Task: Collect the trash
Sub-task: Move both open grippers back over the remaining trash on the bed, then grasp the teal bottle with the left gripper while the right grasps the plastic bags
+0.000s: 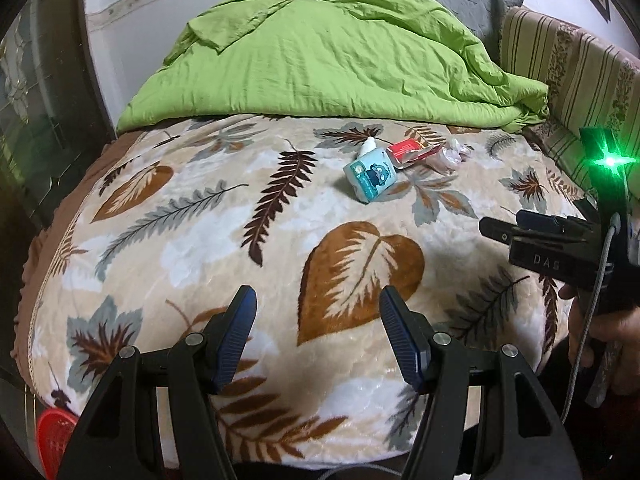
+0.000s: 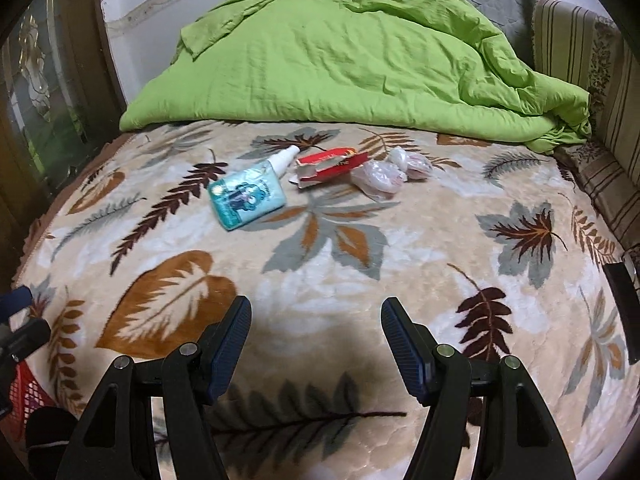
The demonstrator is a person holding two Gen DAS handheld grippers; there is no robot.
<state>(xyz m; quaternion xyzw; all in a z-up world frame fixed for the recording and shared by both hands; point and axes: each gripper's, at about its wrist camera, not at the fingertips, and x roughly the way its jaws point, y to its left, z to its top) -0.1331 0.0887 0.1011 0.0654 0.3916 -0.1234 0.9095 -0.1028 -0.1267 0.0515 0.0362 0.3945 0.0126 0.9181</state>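
The trash lies in a row on the leaf-print blanket, toward 12 o'clock from both grippers and well apart from them: a teal bottle with a cartoon label whose small print is too blurred to read, a torn red-and-white box just to its right, then crumpled plastic wrappers, with a green quilt heaped beyond. The left gripper and right gripper both hover low over the blanket's near edge with jaws spread wide, gripping nothing. In the left view the right tool sits at 3 o'clock, lettered "DAS" beside a green light, a hand wrapped around its handle, and a red basket shows at 8 o'clock.
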